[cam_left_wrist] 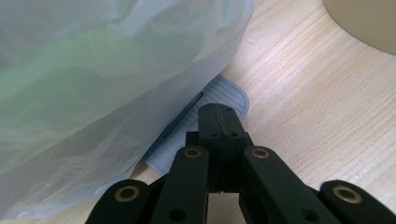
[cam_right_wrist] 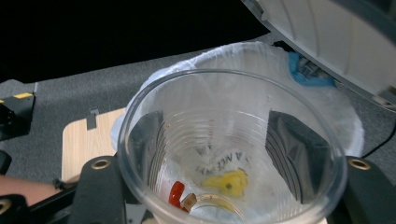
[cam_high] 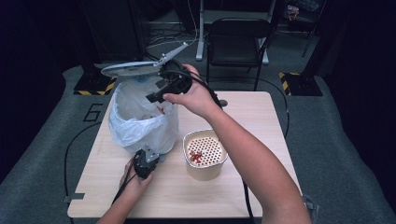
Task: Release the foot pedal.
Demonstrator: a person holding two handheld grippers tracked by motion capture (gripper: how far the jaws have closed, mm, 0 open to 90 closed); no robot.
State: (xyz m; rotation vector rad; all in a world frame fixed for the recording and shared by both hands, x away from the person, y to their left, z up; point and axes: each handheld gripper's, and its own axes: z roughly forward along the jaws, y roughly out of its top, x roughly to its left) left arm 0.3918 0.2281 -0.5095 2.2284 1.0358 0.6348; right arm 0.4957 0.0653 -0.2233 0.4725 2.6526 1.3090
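Observation:
My right gripper (cam_high: 157, 97) is shut on a clear plastic cup (cam_right_wrist: 233, 116), held tilted over the mouth of a bin lined with a white bag (cam_high: 135, 121). A few scraps lie in the cup: a red piece (cam_right_wrist: 176, 192) and a yellow one (cam_right_wrist: 229, 181). The bin's lid (cam_high: 130, 69) stands raised. My left gripper (cam_high: 148, 154) is at the bin's foot, jaws shut with nothing between them, its tip (cam_left_wrist: 219, 116) resting on the grey ribbed pedal (cam_left_wrist: 229, 95).
A cream pot (cam_high: 205, 165) with a perforated strainer insert (cam_high: 205, 148) holding red bits stands right of the bin on the wooden table (cam_high: 261, 121). A black chair (cam_high: 236, 42) is beyond the table's far edge. Cables trail from both grippers.

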